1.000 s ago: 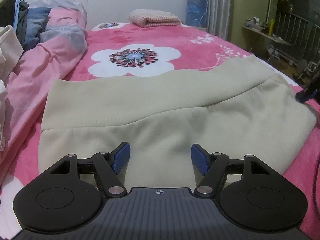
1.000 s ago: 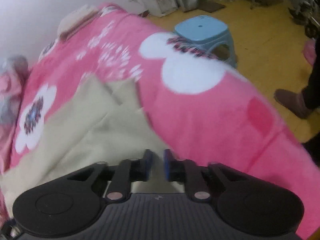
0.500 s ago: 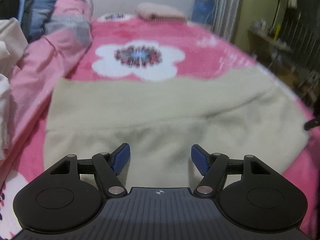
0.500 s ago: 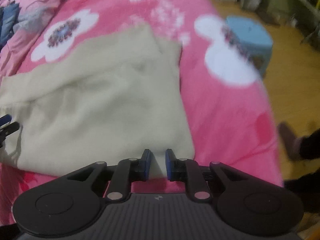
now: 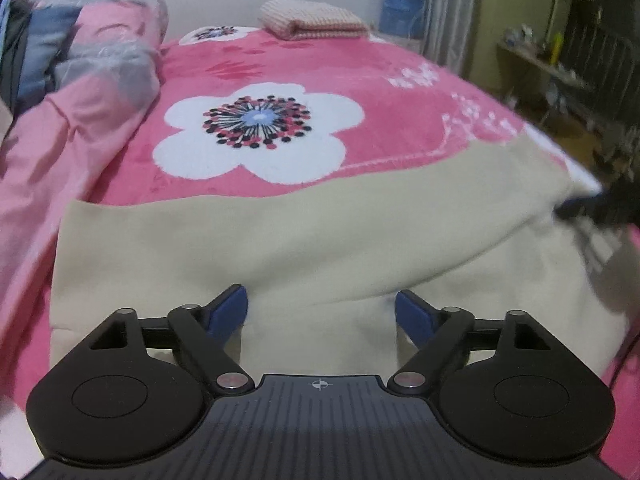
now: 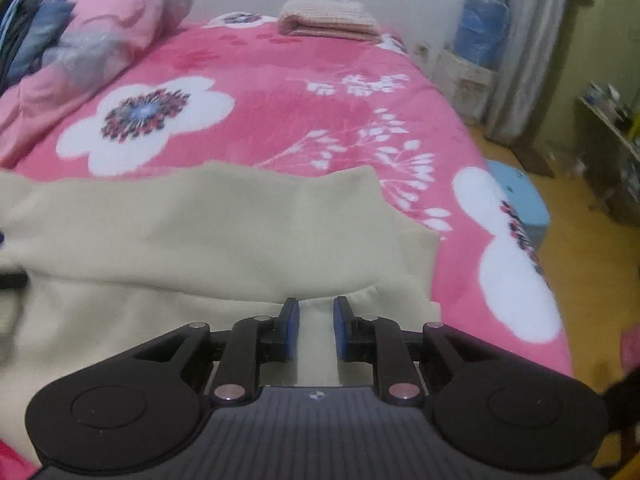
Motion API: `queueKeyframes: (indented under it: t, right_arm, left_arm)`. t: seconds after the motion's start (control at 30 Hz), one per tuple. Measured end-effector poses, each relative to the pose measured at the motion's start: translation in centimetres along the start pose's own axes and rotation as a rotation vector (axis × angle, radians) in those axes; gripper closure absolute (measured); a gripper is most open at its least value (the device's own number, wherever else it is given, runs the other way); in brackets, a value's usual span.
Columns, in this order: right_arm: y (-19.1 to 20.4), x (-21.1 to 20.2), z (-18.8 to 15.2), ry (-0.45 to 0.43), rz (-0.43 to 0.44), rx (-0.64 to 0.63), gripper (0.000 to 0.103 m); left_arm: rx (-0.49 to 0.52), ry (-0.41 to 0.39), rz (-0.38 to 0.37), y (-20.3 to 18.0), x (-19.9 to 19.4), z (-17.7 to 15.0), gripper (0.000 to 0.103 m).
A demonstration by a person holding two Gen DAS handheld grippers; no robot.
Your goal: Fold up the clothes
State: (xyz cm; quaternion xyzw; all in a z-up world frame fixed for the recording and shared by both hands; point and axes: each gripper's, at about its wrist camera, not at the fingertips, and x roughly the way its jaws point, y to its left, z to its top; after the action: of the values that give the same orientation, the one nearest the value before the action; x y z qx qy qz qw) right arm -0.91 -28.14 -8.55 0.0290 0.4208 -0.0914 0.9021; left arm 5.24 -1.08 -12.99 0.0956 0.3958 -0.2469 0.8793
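Support surface: a bed (image 5: 400,92) covered by a pink blanket (image 6: 280,76) printed with large white flowers. A cream garment (image 5: 280,248) is spread flat across the near part of the blanket, with one layer seen folded over another. At the far end a folded checked cloth (image 5: 312,20) is laid on the blanket. Along the left side a bunched pink and grey quilt (image 5: 96,76) is piled, with dark and blue clothes (image 6: 28,36) stacked behind it at the far left.
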Motion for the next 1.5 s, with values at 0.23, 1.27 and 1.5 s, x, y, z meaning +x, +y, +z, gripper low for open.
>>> queueKeyframes:
  t: [0.23,1.27,1.5]
  right_arm:
    - [-1.3,3.8,0.3,-0.085,0.007,0.103,0.078]
    - [5.8,-0.1,-2.3,0.054,0.243,-0.014,0.074]
    - [8.7,-1.0,-5.0,0.069,0.219,-0.196,0.067]
  left_arm:
    - [-0.048,0.058,0.027,-0.6,0.5,1.2,0.007]
    - [-0.208,0.181,0.27,-1.5,0.8,-0.2,0.0]
    - [-0.211,0.185,0.296,-2.0,0.8,-0.1,0.0]
